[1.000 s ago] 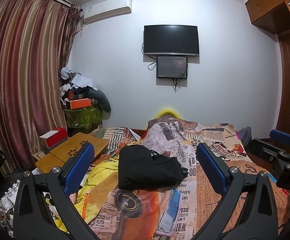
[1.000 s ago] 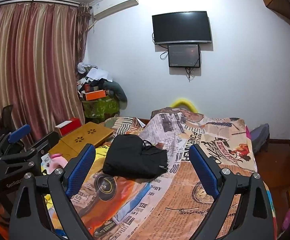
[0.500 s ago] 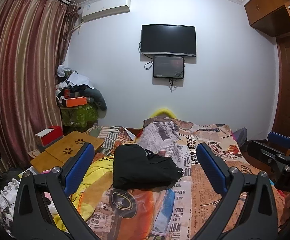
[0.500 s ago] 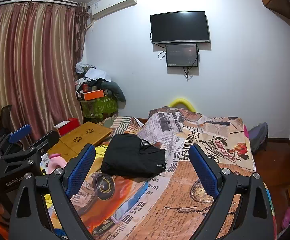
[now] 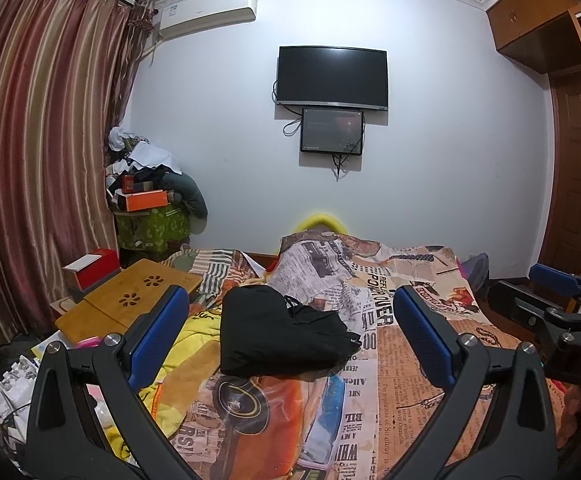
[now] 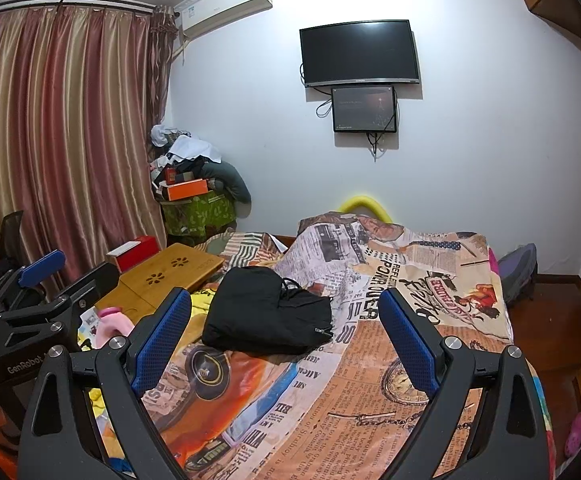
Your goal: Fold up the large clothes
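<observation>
Left wrist view: the left gripper [image 5: 290,336] is held above the bed with its blue-padded jaws spread wide and nothing between them. Beyond it the black garment [image 5: 280,336], bunched into a loose heap with a cord or strap on top, lies on the newspaper-print bedspread [image 5: 402,412]. A yellow blanket [image 5: 186,344] is crumpled just left of the garment. In the far corner a green fabric storage box [image 5: 150,230] is piled over its rim with an orange box [image 5: 146,200], a grey cushion and white cloth. A red box [image 5: 94,268] sits beside a bamboo lap desk [image 5: 130,304] at the bed's left edge. A wall-mounted TV [image 5: 332,74] hangs over a smaller screen, an air conditioner [image 5: 208,10] beside striped curtains [image 5: 38,152]. The right gripper [image 5: 550,312] shows at the right edge.

Right wrist view: the right gripper [image 6: 284,334] also hangs over the bed, jaws wide apart and empty. The black garment [image 6: 268,312] rests just beyond its left finger, a zip pull visible at its near corner. The left gripper [image 6: 46,292] appears at the left, above a pink item [image 6: 110,322] that is too blurred to name. A purple backpack [image 6: 520,272] leans at the bed's right side on the wooden floor [image 6: 550,320].
</observation>
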Available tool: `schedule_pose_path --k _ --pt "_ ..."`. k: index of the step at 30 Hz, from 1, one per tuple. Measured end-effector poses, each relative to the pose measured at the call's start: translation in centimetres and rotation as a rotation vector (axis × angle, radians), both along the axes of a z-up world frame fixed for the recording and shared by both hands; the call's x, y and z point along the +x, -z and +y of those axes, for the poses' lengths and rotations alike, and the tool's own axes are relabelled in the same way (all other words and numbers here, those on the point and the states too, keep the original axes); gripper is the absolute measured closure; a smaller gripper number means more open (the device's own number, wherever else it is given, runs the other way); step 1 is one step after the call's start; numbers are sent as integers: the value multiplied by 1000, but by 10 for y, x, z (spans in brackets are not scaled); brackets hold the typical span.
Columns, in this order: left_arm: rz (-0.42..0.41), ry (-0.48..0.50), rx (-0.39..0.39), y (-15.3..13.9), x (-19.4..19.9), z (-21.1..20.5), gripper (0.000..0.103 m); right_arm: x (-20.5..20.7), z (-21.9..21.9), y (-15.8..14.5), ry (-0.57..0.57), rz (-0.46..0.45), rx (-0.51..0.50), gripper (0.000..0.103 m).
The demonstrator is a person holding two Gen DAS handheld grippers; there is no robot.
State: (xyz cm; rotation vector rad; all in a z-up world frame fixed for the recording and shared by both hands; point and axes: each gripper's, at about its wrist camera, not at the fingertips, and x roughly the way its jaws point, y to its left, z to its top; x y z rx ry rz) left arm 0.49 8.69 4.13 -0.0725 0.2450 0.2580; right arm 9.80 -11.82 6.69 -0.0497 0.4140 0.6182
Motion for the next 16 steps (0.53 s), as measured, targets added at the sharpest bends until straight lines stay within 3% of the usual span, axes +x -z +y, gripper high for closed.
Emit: schedule_pose_path --k 16 --pt "3 -26 -29 4 1 1 1 0 5 2 -4 5 -6 10"
